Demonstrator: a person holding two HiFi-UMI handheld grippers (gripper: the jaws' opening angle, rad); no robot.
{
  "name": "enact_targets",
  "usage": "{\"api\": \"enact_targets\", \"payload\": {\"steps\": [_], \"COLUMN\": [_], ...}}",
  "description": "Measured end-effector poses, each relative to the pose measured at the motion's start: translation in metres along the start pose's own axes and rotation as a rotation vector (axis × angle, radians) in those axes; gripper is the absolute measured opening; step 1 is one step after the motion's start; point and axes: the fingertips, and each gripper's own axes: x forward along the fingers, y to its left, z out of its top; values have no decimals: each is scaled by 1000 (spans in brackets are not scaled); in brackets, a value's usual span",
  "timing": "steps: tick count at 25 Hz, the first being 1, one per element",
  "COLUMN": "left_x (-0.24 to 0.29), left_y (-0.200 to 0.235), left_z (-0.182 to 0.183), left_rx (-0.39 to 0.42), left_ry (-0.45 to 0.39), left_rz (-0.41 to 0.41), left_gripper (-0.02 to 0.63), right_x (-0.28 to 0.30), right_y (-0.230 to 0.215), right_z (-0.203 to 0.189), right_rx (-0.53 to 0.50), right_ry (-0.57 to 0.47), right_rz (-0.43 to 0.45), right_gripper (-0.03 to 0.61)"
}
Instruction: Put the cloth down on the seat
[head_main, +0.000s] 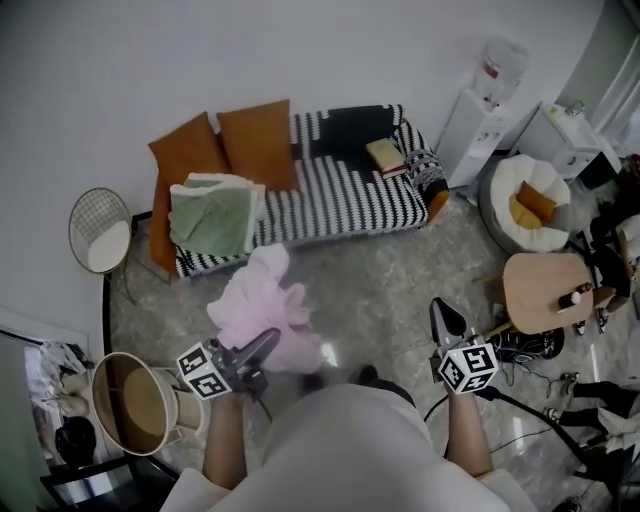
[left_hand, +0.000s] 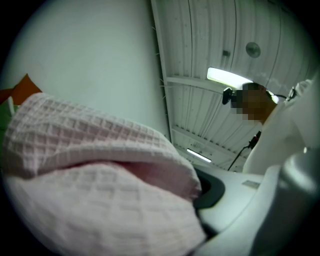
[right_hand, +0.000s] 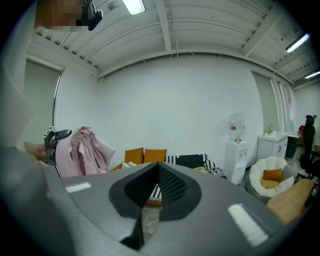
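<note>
The head view looks steeply down from high up, facing the black-and-white striped sofa (head_main: 340, 190) across a stretch of floor (head_main: 400, 290). The left gripper view sits pressed close behind a pink waffle-weave cloth (left_hand: 100, 190) and tilts up at the wall (left_hand: 90, 60) and ceiling (left_hand: 225, 50). The right gripper view looks roughly level along its own jaws toward the sofa from well back. The head and right gripper views share the sofa and the cloth.

white walls (head_main: 300, 50), a grey marbled floor (head_main: 400, 270), a round wooden table (head_main: 535, 285) and a white beanbag (head_main: 510, 180) beside a water dispenser (head_main: 478, 125).
</note>
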Motion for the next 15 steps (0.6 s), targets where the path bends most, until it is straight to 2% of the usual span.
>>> {"api": "enact_targets", "payload": {"steps": [15], "left_x": [-44], "left_y": [8], "left_z": [9], "left_rx": [-11], "left_ry": [33], "left_rz": [-53], "left_gripper": [173], "right_x": [-3], "right_y": [51], "right_z": [-9], "right_rx": [7], "right_ry": [5], "right_rz": [-50], "right_gripper": [3]}}
